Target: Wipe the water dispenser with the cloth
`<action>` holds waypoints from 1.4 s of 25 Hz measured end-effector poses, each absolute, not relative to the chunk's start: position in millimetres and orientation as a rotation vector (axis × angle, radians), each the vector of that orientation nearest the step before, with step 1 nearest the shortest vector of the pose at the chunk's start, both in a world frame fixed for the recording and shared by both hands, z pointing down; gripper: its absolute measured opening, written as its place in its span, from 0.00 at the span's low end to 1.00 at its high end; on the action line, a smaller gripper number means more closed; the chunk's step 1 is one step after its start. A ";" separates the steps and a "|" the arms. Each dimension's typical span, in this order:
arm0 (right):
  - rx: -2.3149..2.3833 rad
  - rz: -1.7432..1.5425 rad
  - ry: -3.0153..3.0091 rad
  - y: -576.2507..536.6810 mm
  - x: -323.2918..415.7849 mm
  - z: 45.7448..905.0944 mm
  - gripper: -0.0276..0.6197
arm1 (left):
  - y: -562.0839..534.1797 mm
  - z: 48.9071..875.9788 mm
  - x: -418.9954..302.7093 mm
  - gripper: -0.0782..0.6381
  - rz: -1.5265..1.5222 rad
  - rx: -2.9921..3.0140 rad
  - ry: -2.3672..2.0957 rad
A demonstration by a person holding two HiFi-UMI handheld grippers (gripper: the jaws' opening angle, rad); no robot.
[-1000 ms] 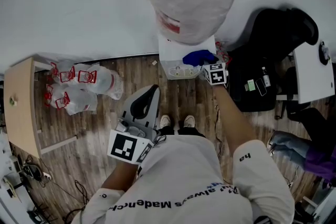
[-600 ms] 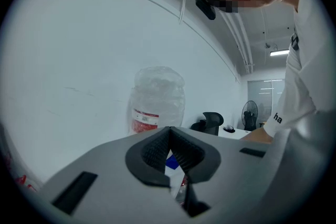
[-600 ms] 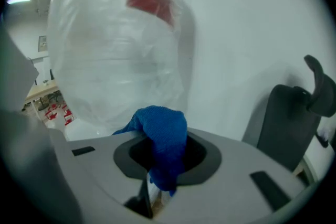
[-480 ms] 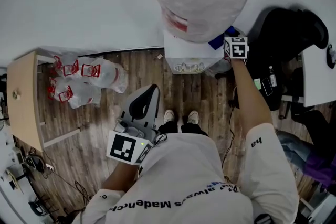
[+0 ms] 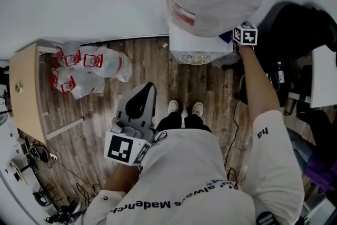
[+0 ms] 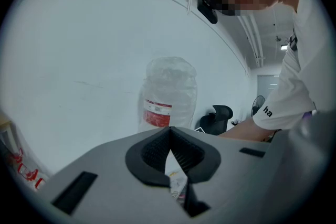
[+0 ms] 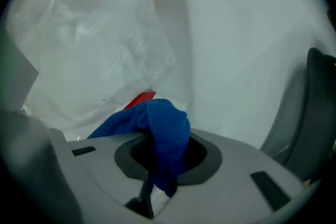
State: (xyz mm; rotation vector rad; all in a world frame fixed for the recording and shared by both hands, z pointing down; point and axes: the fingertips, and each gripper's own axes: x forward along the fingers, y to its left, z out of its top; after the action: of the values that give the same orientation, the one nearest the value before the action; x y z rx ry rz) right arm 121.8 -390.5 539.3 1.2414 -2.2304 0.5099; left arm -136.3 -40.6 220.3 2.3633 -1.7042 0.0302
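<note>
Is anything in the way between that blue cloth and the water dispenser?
Nothing visible. The right gripper is shut on the blue terry cloth, close beside the white water dispenser, under its plastic-wrapped bottle. Whether the cloth touches it, I cannot tell.

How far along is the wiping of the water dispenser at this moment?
Done: the cloth is clamped in the right tool. In hand: that tool is up at the right side of the water dispenser, just under the bottle; contact isn't visible. Left: the pictures don't show which surfaces are wiped; the left tool is shut, empty, near the person's body.
</note>
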 end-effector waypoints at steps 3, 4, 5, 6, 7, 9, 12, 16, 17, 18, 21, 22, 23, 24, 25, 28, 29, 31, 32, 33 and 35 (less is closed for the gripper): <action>1.260 0.488 -2.232 -388.2 123.0 533.8 0.15 | -42.8 220.8 -133.8 0.13 0.029 2.369 -1.693; 1.263 0.473 -2.225 -385.9 122.8 530.4 0.15 | -43.4 220.0 -131.7 0.13 0.026 2.375 -1.687; 1.256 0.455 -2.221 -383.4 122.1 529.8 0.15 | -44.0 218.9 -129.4 0.13 0.022 2.383 -1.680; 1.239 0.436 -2.219 -381.3 121.4 532.0 0.15 | -44.7 217.8 -127.2 0.13 0.018 2.390 -1.672; 1.219 0.419 -2.219 -379.3 120.9 535.8 0.15 | -45.3 216.7 -125.2 0.13 0.013 2.397 -1.665; 1.185 0.386 -2.213 -373.4 120.7 540.1 0.14 | -45.8 214.7 -121.8 0.13 0.002 2.412 -1.654; 1.150 0.320 -2.190 -360.3 121.8 539.9 0.14 | -44.5 212.7 -118.2 0.13 -0.008 2.429 -1.640; 1.145 0.262 -2.177 -339.4 123.6 538.7 0.14 | -42.9 208.5 -115.0 0.13 -0.025 2.448 -1.627; 1.145 0.248 -2.175 -333.1 124.6 538.7 0.14 | -42.4 207.3 -113.9 0.13 -0.031 2.452 -1.624; 1.144 0.232 -2.173 -326.6 125.8 538.9 0.14 | -42.0 206.3 -112.7 0.13 -0.036 2.457 -1.620; 1.145 0.193 -2.158 -305.3 129.9 540.5 0.14 | -41.3 204.8 -110.2 0.13 -0.049 2.469 -1.610; 1.148 0.183 -2.156 -298.1 130.4 540.6 0.14 | -41.0 204.7 -109.5 0.13 -0.051 2.472 -1.606; 1.154 0.175 -2.157 -290.9 130.9 540.6 0.14 | -40.4 204.5 -108.5 0.13 -0.054 2.475 -1.602; 1.162 0.170 -2.158 -283.8 132.1 540.9 0.14 | -39.7 203.9 -107.3 0.13 -0.058 2.478 -1.598; 1.171 0.166 -2.159 -276.7 133.8 541.6 0.14 | -39.0 203.2 -105.9 0.13 -0.063 2.483 -1.595; 1.192 0.153 -2.154 -255.8 136.9 542.7 0.14 | -37.7 201.3 -102.4 0.13 -0.072 2.495 -1.587; 1.193 0.150 -2.150 -249.3 136.4 542.2 0.14 | -37.5 200.8 -101.5 0.13 -0.073 2.498 -1.585; 1.195 0.142 -2.139 -241.9 136.4 542.7 0.14 | -36.9 199.4 -100.0 0.13 -0.075 2.503 -1.581; 1.197 0.146 -2.130 -241.2 137.2 543.5 0.14 | -36.3 198.4 -99.5 0.13 -0.077 2.504 -1.580; 1.200 0.155 -2.119 -241.6 138.2 543.6 0.14 | -35.3 197.3 -99.3 0.13 -0.080 2.506 -1.581; 1.238 0.188 -2.112 -242.7 140.2 535.2 0.17 | -32.2 195.6 -100.6 0.13 -0.084 2.504 -1.588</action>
State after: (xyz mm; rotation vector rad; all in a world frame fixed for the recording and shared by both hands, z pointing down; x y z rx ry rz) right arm 140.2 -242.7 535.2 1.2381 -2.1123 0.1879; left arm -100.6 -32.2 195.6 2.5043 -1.5883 -0.0838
